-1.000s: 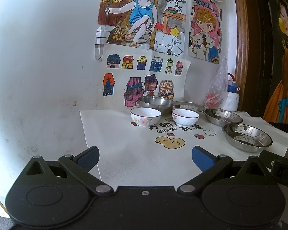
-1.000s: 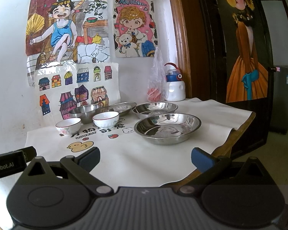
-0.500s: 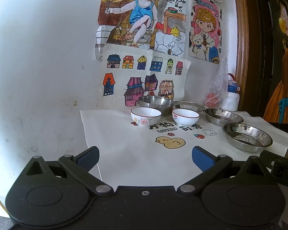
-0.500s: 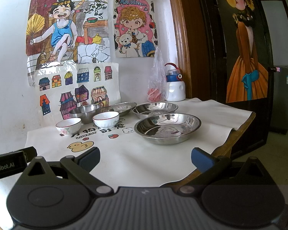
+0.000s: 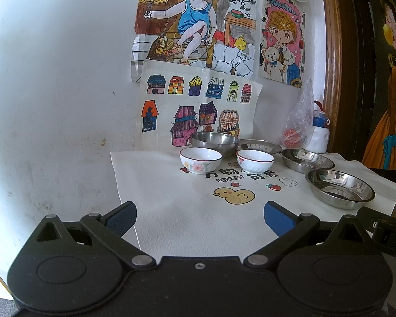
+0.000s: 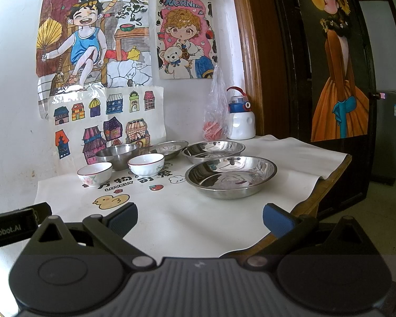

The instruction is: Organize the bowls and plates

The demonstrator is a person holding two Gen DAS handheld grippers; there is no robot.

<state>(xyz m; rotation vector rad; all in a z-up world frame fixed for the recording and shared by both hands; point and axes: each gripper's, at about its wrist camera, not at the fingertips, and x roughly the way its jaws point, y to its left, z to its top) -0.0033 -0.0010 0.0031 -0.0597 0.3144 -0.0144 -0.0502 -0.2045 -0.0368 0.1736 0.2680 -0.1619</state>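
A table covered by a white cloth point(image 5: 171, 211) printed with a yellow duck point(image 5: 233, 195) is seen from both wrist cameras. The left gripper point(image 5: 199, 215) is held low at the near edge of the cloth, its blue-padded fingers point(image 5: 122, 218) spread wide apart with nothing between them. The right gripper point(image 6: 199, 218) is held the same way (fingers wide apart, nothing gripped), near the front right corner of the table.

Toward the back of the cloth, two white bowls are set side by side: a flowered bowl point(image 5: 200, 160) on the left and a red-rimmed bowl point(image 5: 254, 160) on the right, slightly apart. Just behind them a steel bowl point(image 5: 215, 142) is placed close to the wall, with a shallow steel plate point(image 5: 258, 146) beside it. Two more steel plates are laid to the right: a middle plate point(image 6: 213, 151) and, nearer the front, a large plate point(image 6: 231, 176).

A plastic bag point(image 6: 216, 116) and a white bottle point(image 6: 241, 120) are stood in the back corner. Coloured drawings point(image 5: 198, 111) are stuck on the wall.
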